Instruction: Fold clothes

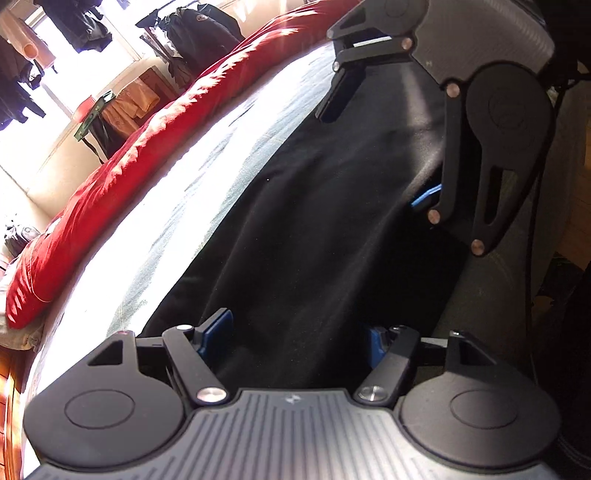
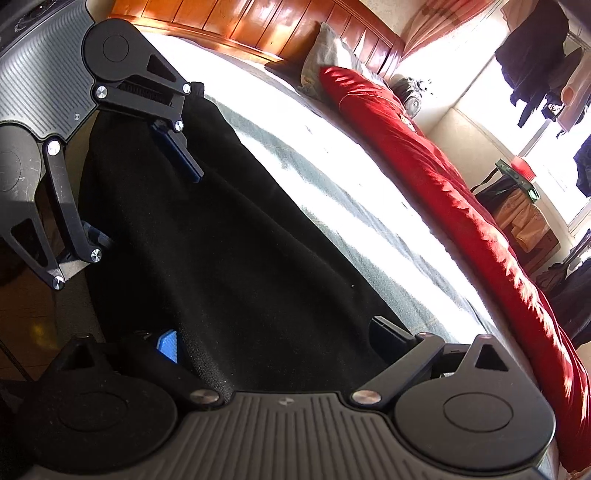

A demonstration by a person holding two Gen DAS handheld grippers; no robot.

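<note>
A black garment (image 1: 314,221) (image 2: 221,240) lies stretched along the near edge of a pale bed sheet (image 1: 184,206) (image 2: 351,184). My left gripper (image 1: 297,332) stands open at one end of it, blue-padded fingers (image 1: 218,328) wide apart with the cloth running between them. At the other end my right gripper (image 2: 277,339) is open too, straddling the cloth. Each gripper shows in the other's view: the right gripper (image 1: 376,151) at upper right, the left gripper (image 2: 136,195) at upper left. Both face each other along the garment.
A red quilt (image 1: 129,158) (image 2: 443,177) lies along the far side of the bed. A wooden headboard (image 2: 295,26) and a pillow (image 2: 325,55) are at one end. Clothes (image 1: 81,22) (image 2: 535,55) hang by the bright window, above a rack with orange cloth (image 2: 524,218).
</note>
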